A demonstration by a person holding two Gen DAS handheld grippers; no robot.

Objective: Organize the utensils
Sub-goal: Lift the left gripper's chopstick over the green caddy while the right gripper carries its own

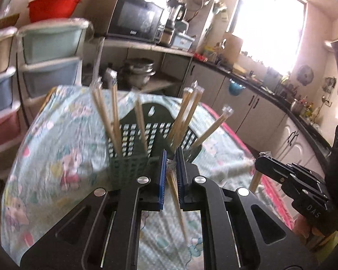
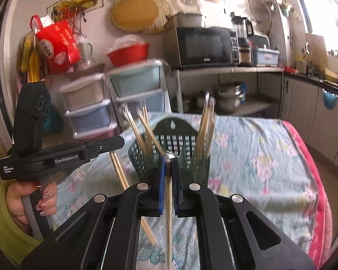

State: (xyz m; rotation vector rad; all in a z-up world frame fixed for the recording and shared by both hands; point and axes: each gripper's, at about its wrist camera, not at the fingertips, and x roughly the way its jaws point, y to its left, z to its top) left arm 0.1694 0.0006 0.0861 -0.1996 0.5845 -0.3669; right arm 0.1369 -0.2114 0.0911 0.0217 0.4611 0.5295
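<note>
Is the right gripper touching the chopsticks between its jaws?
Touching. The right wrist view shows the right gripper with both blue pads pressed against the wrapped chopsticks.

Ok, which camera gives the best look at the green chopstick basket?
The right wrist view: the green basket shows its hanging tab, back grid and both side compartments above the right gripper. In the left wrist view the basket is blurred and partly hidden behind the left gripper.
</note>
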